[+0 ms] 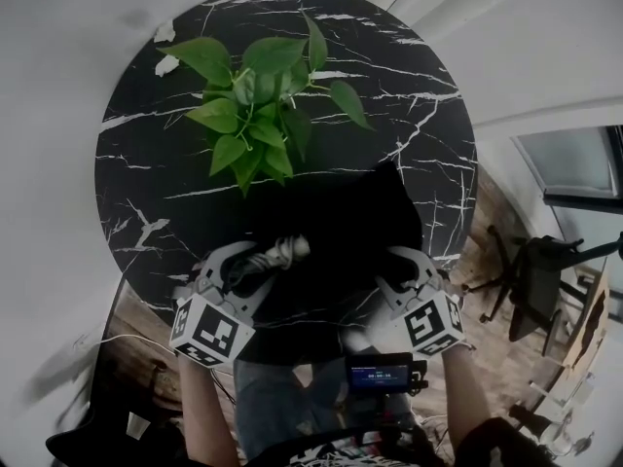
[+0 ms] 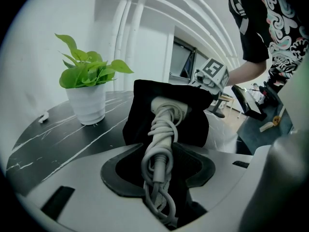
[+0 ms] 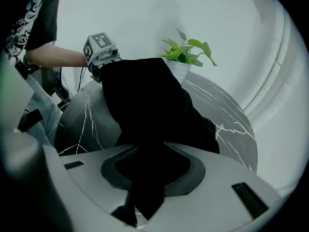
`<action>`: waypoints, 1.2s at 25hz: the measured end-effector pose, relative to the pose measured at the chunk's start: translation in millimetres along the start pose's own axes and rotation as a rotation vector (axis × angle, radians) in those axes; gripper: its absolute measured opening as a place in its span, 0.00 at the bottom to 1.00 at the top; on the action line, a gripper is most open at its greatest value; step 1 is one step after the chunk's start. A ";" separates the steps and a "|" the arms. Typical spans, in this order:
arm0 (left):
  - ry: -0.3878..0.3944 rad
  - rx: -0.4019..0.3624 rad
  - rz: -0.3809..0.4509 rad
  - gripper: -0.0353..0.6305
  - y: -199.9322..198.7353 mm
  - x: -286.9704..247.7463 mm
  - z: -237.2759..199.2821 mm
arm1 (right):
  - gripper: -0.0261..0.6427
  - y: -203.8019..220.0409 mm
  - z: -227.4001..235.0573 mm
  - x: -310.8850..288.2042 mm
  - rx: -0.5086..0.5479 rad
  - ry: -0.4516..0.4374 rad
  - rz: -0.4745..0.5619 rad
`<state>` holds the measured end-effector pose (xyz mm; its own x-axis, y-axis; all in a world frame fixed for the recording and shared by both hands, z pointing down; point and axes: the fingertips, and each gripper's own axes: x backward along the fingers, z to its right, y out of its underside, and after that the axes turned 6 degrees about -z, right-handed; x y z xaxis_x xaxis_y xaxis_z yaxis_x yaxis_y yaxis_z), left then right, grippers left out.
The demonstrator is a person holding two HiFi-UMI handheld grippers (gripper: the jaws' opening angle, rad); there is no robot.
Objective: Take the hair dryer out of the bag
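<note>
Left gripper (image 1: 245,267) clamps the hair dryer (image 2: 163,129) by its cord-wrapped handle; its body sits inside the limp bag (image 1: 355,217), near table (image 1: 146,163) edge. Right gripper (image 1: 397,266) pinches bag cloth. Dryer looks rigid, hefty; I'd hold the handle.

Below me is a round black marble table (image 1: 389,115) veined in white, and a leafy green plant (image 1: 258,100) stands on it in a white pot (image 2: 87,105). The wall (image 3: 145,13) around it is plain white and curved, with white ribbed mouldings (image 2: 203,18) running up it. The floor (image 1: 484,227) is brown wooden planks. To my right stands a dark chair (image 1: 533,275), and past it a dark-framed window (image 1: 574,159). The light is soft and even.
</note>
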<state>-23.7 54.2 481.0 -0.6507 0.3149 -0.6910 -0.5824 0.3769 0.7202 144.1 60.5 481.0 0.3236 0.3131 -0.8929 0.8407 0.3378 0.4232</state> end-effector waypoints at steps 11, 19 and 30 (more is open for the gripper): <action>0.015 0.021 0.010 0.34 1.8 5.1 2.4 | 0.07 12.7 22.5 -7.9 -0.007 0.076 -0.061; 0.023 0.019 0.007 0.34 3.5 7.4 2.8 | 0.07 16.8 31.4 -11.9 -0.064 0.117 -0.075; 0.011 0.024 0.002 0.34 7.5 14.1 -0.2 | 0.07 18.5 39.7 -16.4 -0.128 0.121 -0.070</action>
<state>-37.3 61.2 476.6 -0.6570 0.3064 -0.6888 -0.5694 0.3971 0.7198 171.6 26.4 497.4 0.2052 0.3867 -0.8991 0.7945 0.4706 0.3837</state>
